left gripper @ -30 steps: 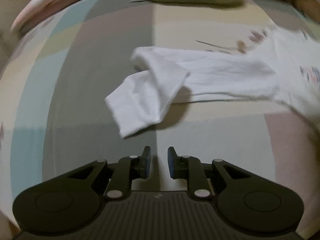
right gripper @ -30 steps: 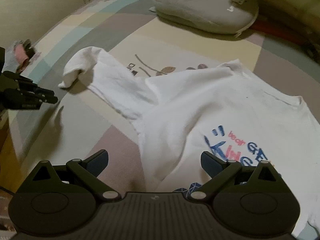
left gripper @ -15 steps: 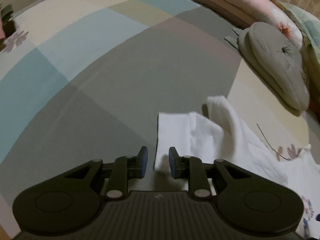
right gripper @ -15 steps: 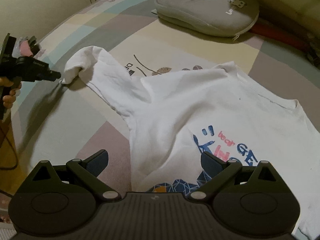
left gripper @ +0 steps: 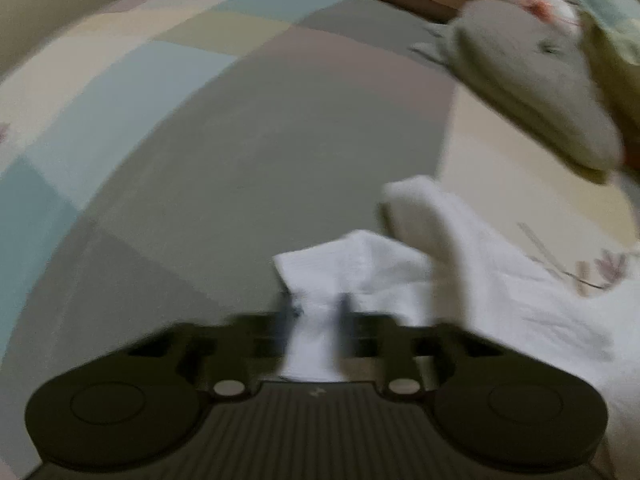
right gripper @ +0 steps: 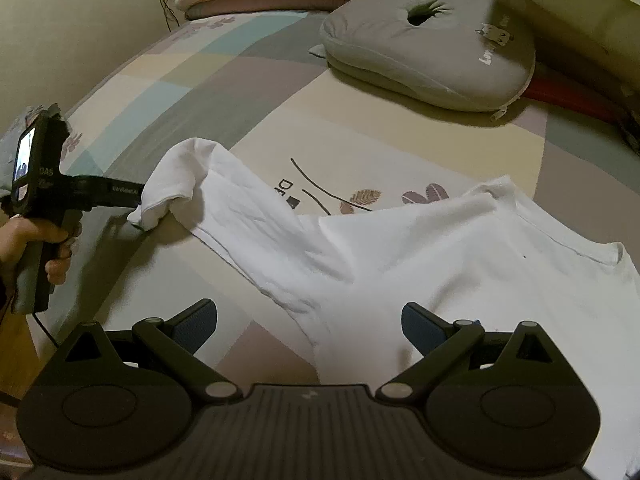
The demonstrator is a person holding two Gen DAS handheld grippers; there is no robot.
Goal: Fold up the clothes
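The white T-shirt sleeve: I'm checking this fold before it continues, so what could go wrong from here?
1. The left hand-held gripper pinches only the cuff edge of the sleeve; that thin bite may slip when pulled.
2. The right hand-held gripper hovers open over the white T-shirt, pinning nothing, so the shirt body may drag.
3. The sleeve is curled over itself; folding now could trap a crease.
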